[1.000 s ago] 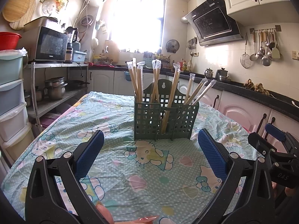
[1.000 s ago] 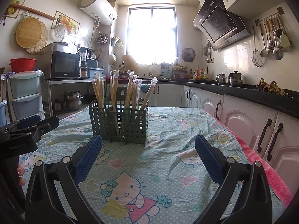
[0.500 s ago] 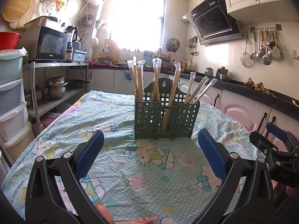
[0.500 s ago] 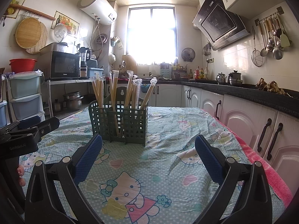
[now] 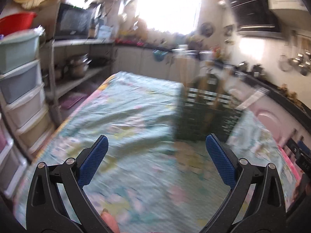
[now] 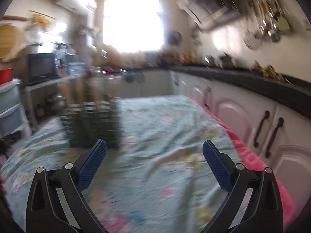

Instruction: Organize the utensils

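Green slotted utensil holder (image 5: 206, 116) stands upright on surface (image 5: 126, 116), wooden sticks rising from it; detail lost to motion blur. Patterned cloth covers surface. Left gripper (image 5: 157, 159) low over cloth, fingers spread wide, nothing between them; holder ahead, right of centre. Right gripper (image 6: 154, 161) likewise spread wide and empty; holder (image 6: 91, 126) ahead, left of centre. Microwave (image 5: 74, 24) on shelf at left.

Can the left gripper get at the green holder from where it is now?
Probably yes. The left gripper is open and empty, and only bare tablecloth lies between it and the green holder, which stands ahead and to its right. The picture is blurred, so the gap is hard to judge.
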`<state>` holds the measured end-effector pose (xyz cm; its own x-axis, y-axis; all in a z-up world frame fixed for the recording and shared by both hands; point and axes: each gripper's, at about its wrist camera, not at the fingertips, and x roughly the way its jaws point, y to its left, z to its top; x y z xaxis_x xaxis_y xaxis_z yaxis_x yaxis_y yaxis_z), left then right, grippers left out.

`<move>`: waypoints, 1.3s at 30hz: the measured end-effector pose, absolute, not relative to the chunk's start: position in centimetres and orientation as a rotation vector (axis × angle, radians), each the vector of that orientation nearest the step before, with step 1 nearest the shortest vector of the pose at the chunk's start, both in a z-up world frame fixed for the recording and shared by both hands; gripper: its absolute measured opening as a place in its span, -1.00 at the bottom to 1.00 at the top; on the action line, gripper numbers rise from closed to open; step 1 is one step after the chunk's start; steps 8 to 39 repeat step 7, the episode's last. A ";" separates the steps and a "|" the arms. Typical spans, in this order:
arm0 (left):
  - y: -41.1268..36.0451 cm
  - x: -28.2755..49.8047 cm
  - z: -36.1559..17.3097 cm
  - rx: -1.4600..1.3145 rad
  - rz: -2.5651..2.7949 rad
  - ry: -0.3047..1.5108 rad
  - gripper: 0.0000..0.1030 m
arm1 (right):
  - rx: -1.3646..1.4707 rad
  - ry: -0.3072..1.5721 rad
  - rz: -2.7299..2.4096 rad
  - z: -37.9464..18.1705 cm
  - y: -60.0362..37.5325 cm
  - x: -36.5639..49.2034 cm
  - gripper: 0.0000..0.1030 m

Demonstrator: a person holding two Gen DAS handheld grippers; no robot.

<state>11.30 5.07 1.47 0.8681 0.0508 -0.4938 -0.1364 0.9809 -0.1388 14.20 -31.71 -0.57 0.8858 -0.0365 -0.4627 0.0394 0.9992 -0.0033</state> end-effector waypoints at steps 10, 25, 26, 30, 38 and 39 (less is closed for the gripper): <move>11.7 22.3 -1.9 -0.187 0.291 0.771 0.80 | 0.001 0.859 -0.197 -5.7 -37.3 26.9 0.88; 11.7 22.3 -1.9 -0.187 0.291 0.771 0.80 | 0.001 0.859 -0.197 -5.7 -37.3 26.9 0.88; 11.7 22.3 -1.9 -0.187 0.291 0.771 0.80 | 0.001 0.859 -0.197 -5.7 -37.3 26.9 0.88; 11.7 22.3 -1.9 -0.187 0.291 0.771 0.80 | 0.001 0.859 -0.197 -5.7 -37.3 26.9 0.88; 11.7 22.3 -1.9 -0.187 0.291 0.771 0.80 | 0.001 0.859 -0.197 -5.7 -37.3 26.9 0.88; 11.7 22.3 -1.9 -0.187 0.291 0.771 0.80 | 0.001 0.859 -0.197 -5.7 -37.3 26.9 0.88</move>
